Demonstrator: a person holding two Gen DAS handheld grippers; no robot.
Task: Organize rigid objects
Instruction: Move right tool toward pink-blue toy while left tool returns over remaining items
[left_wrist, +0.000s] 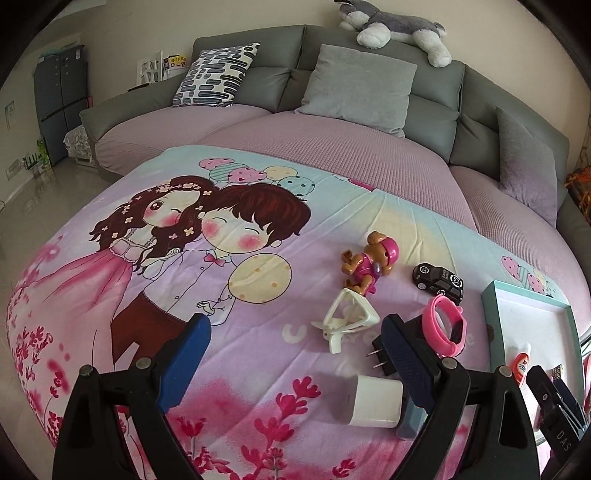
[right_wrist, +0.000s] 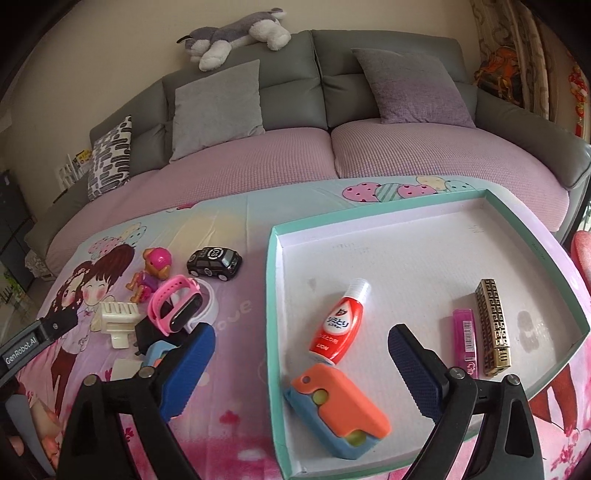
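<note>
Meanwhile, the left hand-held gripper (left_wrist: 295, 354) hovered with its blue pads spread wide apart and nothing between them, low over a cartoon-printed blanket (left_wrist: 147, 258) spread in front of a grey sofa (left_wrist: 436, 96). Just past its right pad lay a white charger block (left_wrist: 376, 404) with its black plug (left_wrist: 384, 356) beside it. Beyond those sat a white clip (left_wrist: 349, 319), a pink watch (left_wrist: 445, 325), a pink-and-brown toy pup (left_wrist: 367, 264) and a black toy car (left_wrist: 439, 282), all loose on the blanket.

The right hand-held gripper (right_wrist: 301, 360) was likewise released, its pads wide apart and empty, poised above the near left part of a teal-rimmed tray (right_wrist: 275, 295). Inside the tray, an orange-and-blue toy (right_wrist: 338, 400) lay nearest, with a red bottle (right_wrist: 341, 323) touching its far edge. Well apart to the right, a magenta case (right_wrist: 464, 334) and a gold patterned case (right_wrist: 493, 326) lay side by side. A plush husky (right_wrist: 236, 35) sprawled along the sofa back.
</note>
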